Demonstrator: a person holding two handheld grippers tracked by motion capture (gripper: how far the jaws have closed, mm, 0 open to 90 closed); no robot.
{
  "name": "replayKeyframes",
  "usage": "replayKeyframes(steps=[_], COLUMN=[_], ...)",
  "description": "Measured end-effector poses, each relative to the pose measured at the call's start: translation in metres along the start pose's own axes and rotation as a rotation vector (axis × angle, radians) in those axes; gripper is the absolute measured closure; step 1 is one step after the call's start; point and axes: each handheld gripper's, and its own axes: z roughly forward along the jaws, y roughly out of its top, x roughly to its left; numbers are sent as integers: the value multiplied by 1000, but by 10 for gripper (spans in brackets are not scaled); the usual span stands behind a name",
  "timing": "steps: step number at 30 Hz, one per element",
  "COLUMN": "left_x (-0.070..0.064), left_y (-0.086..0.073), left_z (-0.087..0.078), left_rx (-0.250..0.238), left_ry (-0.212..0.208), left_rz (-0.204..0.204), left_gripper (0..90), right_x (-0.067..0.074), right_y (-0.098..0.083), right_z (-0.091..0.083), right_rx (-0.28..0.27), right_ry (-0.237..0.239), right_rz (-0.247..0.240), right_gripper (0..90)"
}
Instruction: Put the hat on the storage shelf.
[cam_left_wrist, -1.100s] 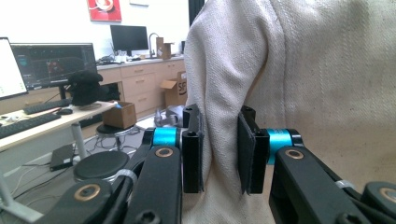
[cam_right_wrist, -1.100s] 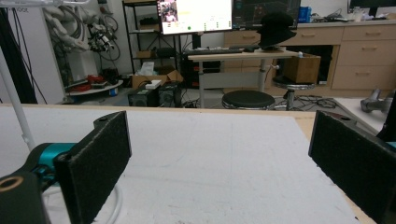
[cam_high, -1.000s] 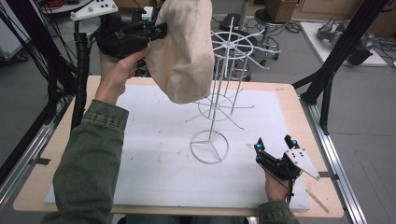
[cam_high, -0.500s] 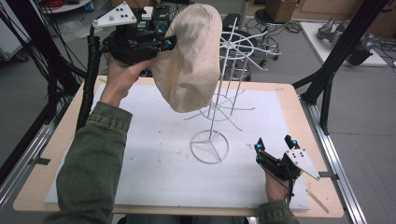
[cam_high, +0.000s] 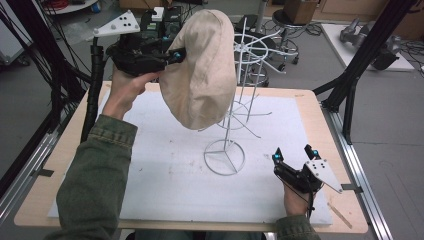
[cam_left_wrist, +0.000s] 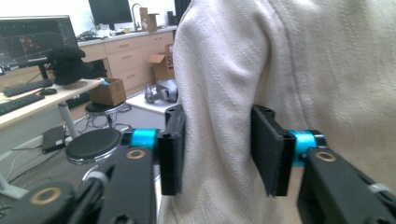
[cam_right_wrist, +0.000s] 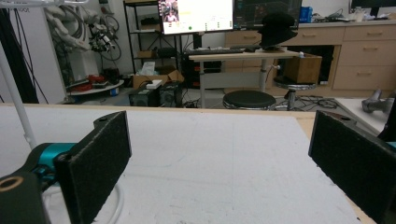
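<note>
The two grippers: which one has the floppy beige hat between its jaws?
The left gripper, raised beside the white wire stand, with the beige hat between its jaws. The right gripper rests open near the table's edge.

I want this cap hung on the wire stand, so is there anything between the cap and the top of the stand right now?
Nothing visible stands in the way. The beige cap already hangs against the top ring of the white wire stand. The left gripper, whose jaws have just been opening, has the cap's fabric between its pads; the right gripper waits open, low on the table.
</note>
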Motion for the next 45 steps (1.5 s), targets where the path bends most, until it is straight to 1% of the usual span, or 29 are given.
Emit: replayKeyframes(steps=[1,2,3,5,6,8,10,12,13,15,17,19,24,26,29,32,36,39,44,45], left_x=[0,0,0,-1,-1,1,3,5,6,8,9,9,7,6,4,2,-1,-2,-4,-4], left_y=[0,0,-1,-1,-2,-3,-6,-7,-9,-11,-12,-13,-18,-20,-23,-27,-33,-38,-49,-50], left_z=[0,0,-1,-2,-3,-5,-7,-11,-13,-19,-24,-30,-44,-50,-59,-68,-80,-89,-106,-108], left_rx=[-1,-2,-12,-25,-33,-39,-44,-62,-72,-90,-99,-110,-136,-140,-156,-173,-185,-192,-199,-199], left_ry=[0,3,8,22,26,33,29,27,35,51,63,88,138,157,199,263,343,390,492,502], left_rz=[-3,-4,-8,-15,-20,-31,-40,-55,-61,-72,-80,-81,-88,-83,-80,-72,-60,-60,-50,-50], left_gripper=[526,526,502,422,422,388,361,328,328,293,283,249,215,212,205,191,184,184,183,183], right_x=[0,0,0,0,0,0,0,0,0,0,0,0,1,2,2,2,2,3,3,3], right_y=[0,0,0,0,0,0,0,0,0,0,0,0,0,0,0,0,0,0,0,0], right_z=[0,0,0,0,0,0,0,0,0,0,0,0,0,0,1,0,1,1,0,0], right_rx=[-2,-2,-2,0,0,-1,1,0,0,-1,0,0,2,4,3,2,3,5,4,6], right_ry=[1,1,1,-1,-1,-1,0,-1,-1,-1,-3,-3,-2,-2,-1,2,1,2,0,2], right_rz=[-1,-1,-1,0,0,0,-1,1,1,0,1,0,1,1,-1,-4,-3,-1,-2,2], right_gripper=[49,49,49,49,49,49,49,49,49,49,49,49,49,49,49,49,48,49,49,49])
